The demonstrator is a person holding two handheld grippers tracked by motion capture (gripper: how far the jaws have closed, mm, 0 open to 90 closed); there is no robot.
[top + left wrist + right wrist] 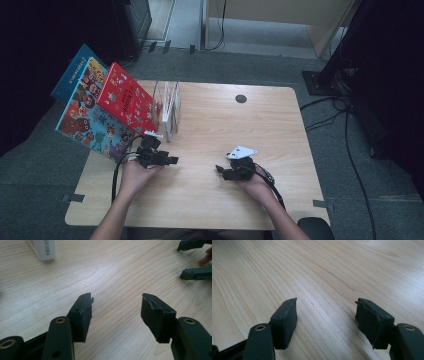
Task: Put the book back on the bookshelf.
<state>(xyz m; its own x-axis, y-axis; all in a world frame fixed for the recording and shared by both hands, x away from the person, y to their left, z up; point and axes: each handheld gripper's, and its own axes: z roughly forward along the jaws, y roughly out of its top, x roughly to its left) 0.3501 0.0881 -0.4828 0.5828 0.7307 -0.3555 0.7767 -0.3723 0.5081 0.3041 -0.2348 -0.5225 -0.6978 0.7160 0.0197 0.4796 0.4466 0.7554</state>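
left gripper: jaws apart, empty, low, pointing toward right gripper | right gripper: jaws apart, empty, low, pointing toward left gripper | forearms: enter from bottom, angled inward

books left of rack, on table

Pale wood-grain table, small dark round spot nr far edge. At far-left corner: red book w/ small white figures; bigger book, blue, busy w/ multicolour cartoon faces; blue cover behind. White book, dark lettering on spine. Left gripper black; right gripper black w/ grey plate on top. Grey carpet, black cables.
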